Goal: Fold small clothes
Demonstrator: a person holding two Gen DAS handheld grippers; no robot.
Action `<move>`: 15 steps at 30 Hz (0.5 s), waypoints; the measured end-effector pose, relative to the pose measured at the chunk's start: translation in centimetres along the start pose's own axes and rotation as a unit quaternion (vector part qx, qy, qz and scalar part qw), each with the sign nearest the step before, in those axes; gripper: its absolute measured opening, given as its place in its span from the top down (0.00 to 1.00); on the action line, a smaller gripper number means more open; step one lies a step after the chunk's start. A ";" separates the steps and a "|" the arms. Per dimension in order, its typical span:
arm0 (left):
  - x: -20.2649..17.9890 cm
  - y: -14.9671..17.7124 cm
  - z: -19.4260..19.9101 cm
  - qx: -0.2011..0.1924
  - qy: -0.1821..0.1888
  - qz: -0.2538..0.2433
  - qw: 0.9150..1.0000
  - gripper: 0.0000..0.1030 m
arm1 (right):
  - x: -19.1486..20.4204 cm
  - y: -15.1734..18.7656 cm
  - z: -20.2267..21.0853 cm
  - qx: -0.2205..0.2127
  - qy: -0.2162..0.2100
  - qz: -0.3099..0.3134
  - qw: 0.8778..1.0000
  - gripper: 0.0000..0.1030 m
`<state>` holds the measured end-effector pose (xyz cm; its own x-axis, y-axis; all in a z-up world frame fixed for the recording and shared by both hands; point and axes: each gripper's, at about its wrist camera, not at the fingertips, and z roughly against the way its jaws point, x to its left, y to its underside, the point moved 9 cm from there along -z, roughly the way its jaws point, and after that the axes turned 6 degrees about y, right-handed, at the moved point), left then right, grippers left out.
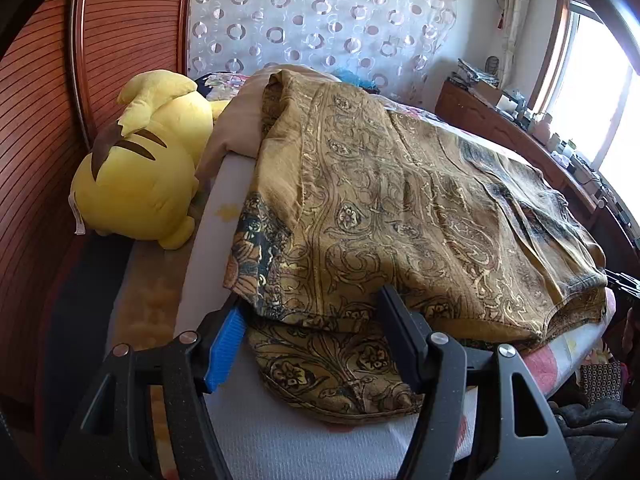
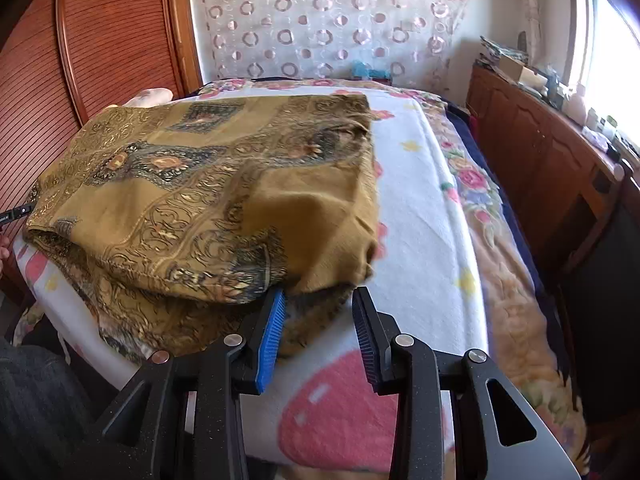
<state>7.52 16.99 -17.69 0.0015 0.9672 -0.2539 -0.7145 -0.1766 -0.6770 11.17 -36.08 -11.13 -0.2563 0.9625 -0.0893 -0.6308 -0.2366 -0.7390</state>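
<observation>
A: What do I see up close on my left?

B: My left gripper [image 1: 308, 332] is open wide. The cloth [image 1: 400, 220] hangs between its fingers, but the pads do not press on it.

A: And my right?

B: My right gripper [image 2: 320, 320] is partly open. A bit of cloth [image 2: 208, 200] edge lies between its fingers, and I see no pinch on it.

A: Where is the cloth?

B: It is brown and gold, folded over on itself, and it lies on the blanket [image 2: 420, 200] with flowers on the bed.

A: What is farther back?

B: A yellow soft toy [image 1: 148, 168] sits beside the bed, against the wooden door [image 1: 120, 40]. A wooden cabinet [image 2: 540, 152] stands on the other side. A curtain [image 2: 328, 20] with circles hangs at the back.
</observation>
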 end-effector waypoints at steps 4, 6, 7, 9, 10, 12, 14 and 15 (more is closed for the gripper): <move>0.0 0.0 -0.1 0.001 -0.005 0.000 1.000 0.36 | 0.5 -0.2 -0.5 -0.008 0.014 0.011 1.000 0.65; 0.0 0.1 -0.1 0.000 -0.008 -0.002 1.000 0.36 | 0.6 0.0 -0.4 -0.009 0.012 0.014 1.000 0.70; 0.0 0.1 -0.1 0.000 -0.009 -0.003 1.000 0.36 | 0.6 0.2 -0.2 -0.009 0.007 0.016 1.000 0.80; 0.0 0.1 -0.1 -0.001 -0.011 -0.004 1.000 0.36 | 0.6 0.4 0.1 -0.010 0.005 0.022 1.000 0.94; 0.0 0.1 -0.1 -0.001 -0.011 -0.004 1.000 0.36 | 0.4 0.5 0.5 -0.018 0.006 0.023 1.000 0.95; 0.0 0.1 -0.1 -0.001 -0.013 -0.004 1.000 0.36 | -0.2 1.0 1.4 -0.023 0.004 0.017 1.000 0.95; 0.1 0.1 -0.1 0.000 -0.014 -0.005 1.000 0.36 | -0.9 1.3 2.3 -0.030 0.000 0.005 1.000 0.96; 0.1 0.1 -0.1 -0.001 -0.014 -0.003 1.000 0.36 | -1.0 1.4 2.4 -0.027 -0.003 0.003 1.000 1.00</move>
<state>7.54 17.04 -17.82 -0.0136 0.9731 -0.2299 -0.7135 -0.1705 -0.6795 8.80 -37.69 -10.52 -0.2655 0.9599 -0.0898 -0.5888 -0.2352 -0.7733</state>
